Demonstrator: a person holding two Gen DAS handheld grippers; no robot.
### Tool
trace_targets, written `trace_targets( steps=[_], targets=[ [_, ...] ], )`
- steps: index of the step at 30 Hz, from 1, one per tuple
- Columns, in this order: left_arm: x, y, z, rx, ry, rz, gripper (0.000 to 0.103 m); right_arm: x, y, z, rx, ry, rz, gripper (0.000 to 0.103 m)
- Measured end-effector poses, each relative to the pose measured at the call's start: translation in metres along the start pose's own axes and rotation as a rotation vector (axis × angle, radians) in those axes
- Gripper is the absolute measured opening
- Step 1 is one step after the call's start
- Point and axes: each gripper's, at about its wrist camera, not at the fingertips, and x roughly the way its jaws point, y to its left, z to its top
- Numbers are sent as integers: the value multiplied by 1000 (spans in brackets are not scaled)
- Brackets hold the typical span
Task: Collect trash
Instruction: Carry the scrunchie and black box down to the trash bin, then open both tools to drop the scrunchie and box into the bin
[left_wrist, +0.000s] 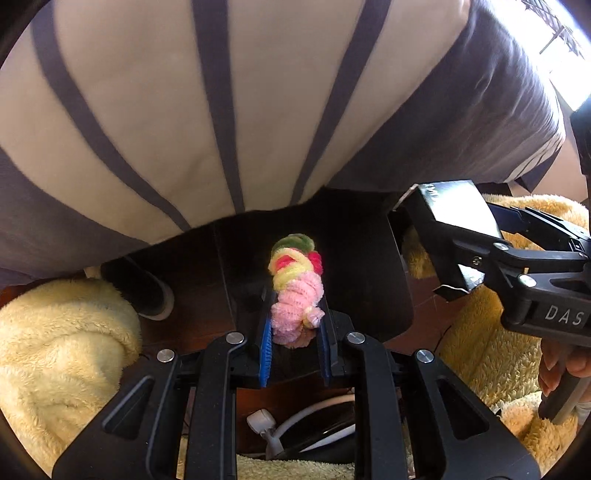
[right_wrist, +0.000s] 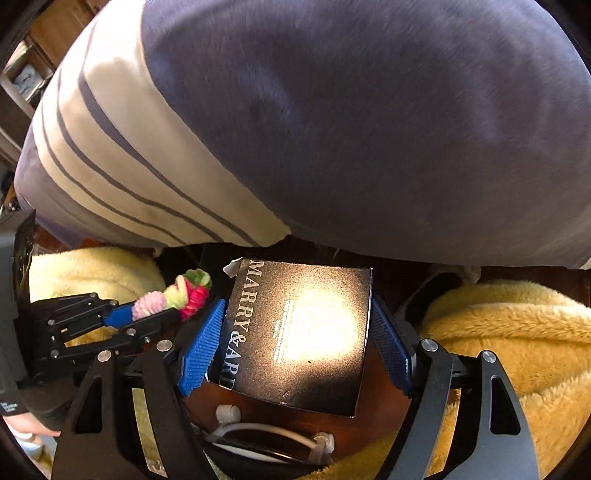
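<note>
Nearest, white cables (left_wrist: 295, 417) lay on the dark floor below both tools. The left gripper (left_wrist: 295, 325) was pinched almost closed on a twist of fuzzy pipe cleaners (left_wrist: 295, 291), pink at the pads, yellow, red and green at the free far end. It looked light, soft and springy, so I judged a hold low on the dense pink coil to be the safest. To its right, the right gripper (right_wrist: 295, 339) stood wide with a flat black carton (right_wrist: 303, 332) printed in pale letters between its blue pads (right_wrist: 203, 347); the box seemed light and crushable, best squeezed gently across its side edges. Yellow fleece blankets (right_wrist: 517, 350) lay on either side, and beyond loomed a striped cushion (left_wrist: 184, 110).
</note>
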Motion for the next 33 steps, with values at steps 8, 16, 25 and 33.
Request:
trace_targets(
  steps=[8, 16, 25, 33],
  targets=[
    [6, 0, 4, -14, 14, -9, 26, 8, -3, 11, 4, 15, 13, 81],
    [-14, 0, 5, -16, -42, 17, 45, -11, -6, 14, 25, -39, -8, 87],
    [-98, -2, 13, 8, -256, 102, 63, -84, -10, 26, 4, -224, -54, 87],
    [-171, 5, 42, 16, -467, 194, 78, -145, -1, 62, -50, -403, -80, 90]
  ],
)
